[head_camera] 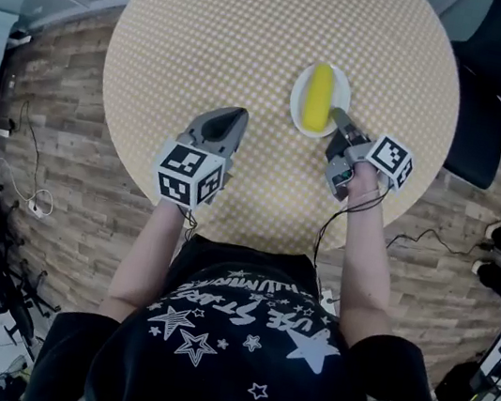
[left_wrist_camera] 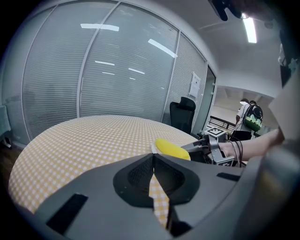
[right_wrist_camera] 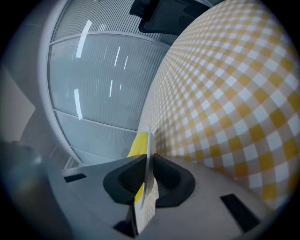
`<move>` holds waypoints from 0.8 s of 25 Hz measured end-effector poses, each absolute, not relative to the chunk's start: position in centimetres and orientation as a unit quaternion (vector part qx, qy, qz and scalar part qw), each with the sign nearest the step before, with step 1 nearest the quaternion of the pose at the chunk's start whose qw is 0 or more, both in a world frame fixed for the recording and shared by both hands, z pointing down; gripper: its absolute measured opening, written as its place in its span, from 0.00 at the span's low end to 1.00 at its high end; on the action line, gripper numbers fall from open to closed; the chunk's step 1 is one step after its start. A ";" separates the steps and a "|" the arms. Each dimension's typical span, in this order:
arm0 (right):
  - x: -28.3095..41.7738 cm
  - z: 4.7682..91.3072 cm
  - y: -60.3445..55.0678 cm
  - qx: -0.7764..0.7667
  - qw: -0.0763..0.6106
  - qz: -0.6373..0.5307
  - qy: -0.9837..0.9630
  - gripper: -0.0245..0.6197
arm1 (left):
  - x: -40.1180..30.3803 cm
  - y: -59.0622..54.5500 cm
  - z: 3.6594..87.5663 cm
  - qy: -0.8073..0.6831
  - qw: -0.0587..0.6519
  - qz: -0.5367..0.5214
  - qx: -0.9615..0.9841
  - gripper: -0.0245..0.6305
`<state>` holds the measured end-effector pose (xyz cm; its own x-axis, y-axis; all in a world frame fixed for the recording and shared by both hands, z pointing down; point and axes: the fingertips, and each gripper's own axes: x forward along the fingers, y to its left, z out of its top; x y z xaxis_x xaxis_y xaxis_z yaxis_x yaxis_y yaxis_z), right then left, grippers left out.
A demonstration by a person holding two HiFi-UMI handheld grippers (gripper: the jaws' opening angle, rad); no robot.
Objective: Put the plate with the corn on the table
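Right tool (head_camera: 338, 117) grips the plate (head_camera: 342, 88) by its near rim; corn (head_camera: 317, 97) lies on the plate. Left tool (head_camera: 236, 112) has jaws together, empty, over the checked counter (head_camera: 259, 34).

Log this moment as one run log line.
right gripper shut on plate rim | corn on plate | left gripper shut, empty | plate over table
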<state>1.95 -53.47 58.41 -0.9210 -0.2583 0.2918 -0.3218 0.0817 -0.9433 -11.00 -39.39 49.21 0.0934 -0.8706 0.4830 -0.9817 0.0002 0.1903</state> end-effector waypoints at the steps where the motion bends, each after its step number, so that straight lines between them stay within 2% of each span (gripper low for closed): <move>1: 1.9 58.7 -53.6 0.199 0.026 0.650 -0.733 0.10 | -11.0 -39.3 49.3 -0.666 0.245 0.113 0.696 0.05; 15: 1.2 60.0 -55.0 0.226 0.039 0.657 -0.718 0.10 | -11.4 -37.4 50.4 -0.677 0.255 0.121 0.680 0.05; 20: 1.5 60.2 -55.0 0.264 0.078 0.623 -0.732 0.10 | -11.4 -36.4 50.9 -0.681 0.261 0.122 0.673 0.05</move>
<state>1.50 -55.04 60.18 -0.8488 -0.2888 0.4428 -0.4831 0.0836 -0.8716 -11.37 -36.40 50.86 0.0429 -0.8526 0.5209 -0.9806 0.0638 0.1853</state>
